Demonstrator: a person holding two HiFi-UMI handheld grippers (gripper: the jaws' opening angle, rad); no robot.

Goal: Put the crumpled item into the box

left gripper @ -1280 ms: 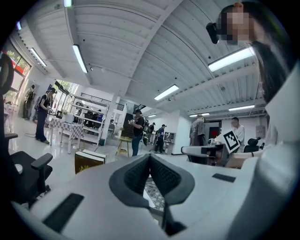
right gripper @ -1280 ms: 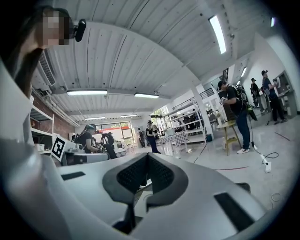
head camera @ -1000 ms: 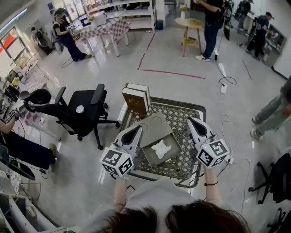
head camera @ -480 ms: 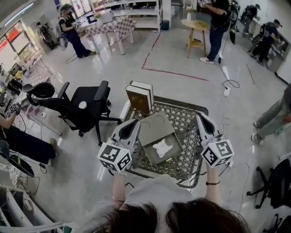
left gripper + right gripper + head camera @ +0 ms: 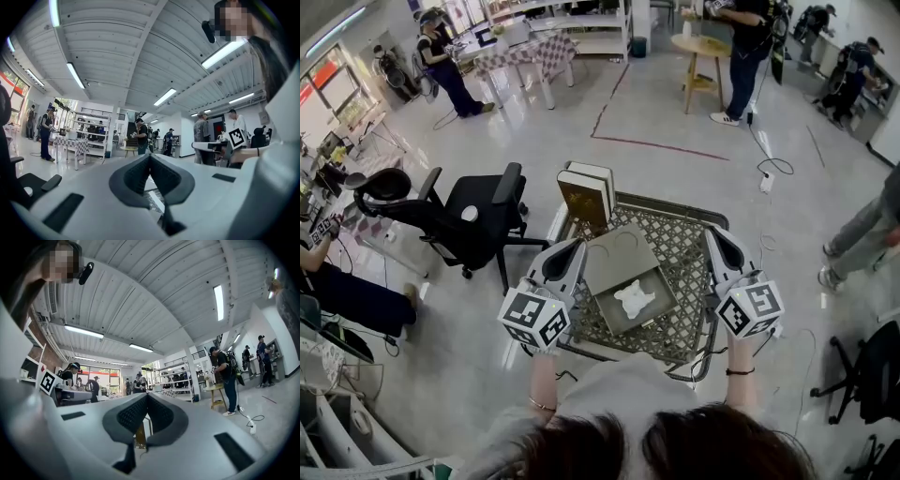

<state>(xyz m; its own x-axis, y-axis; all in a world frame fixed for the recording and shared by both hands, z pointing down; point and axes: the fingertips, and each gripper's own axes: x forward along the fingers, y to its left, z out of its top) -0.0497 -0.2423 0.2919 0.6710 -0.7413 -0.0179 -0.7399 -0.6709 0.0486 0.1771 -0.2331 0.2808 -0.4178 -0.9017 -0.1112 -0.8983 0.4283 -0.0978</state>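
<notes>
In the head view an open grey box lies on a patterned table, its lid folded back toward the far side. A white crumpled item rests inside the box. My left gripper is held left of the box, raised and tilted up, its jaws together with nothing between them. My right gripper is held right of the box, also shut and empty. Both gripper views look out across the room rather than down: the left gripper and right gripper tips meet there.
A brown and white book-like box stands at the table's far left corner. A black office chair stands left of the table. People stand farther off around a round wooden table and a checkered table. A cable lies on the floor.
Both grippers have drifted slightly outward and up from the box, staying shut. The crumpled item stays in the box. The head camera has shifted a little.
</notes>
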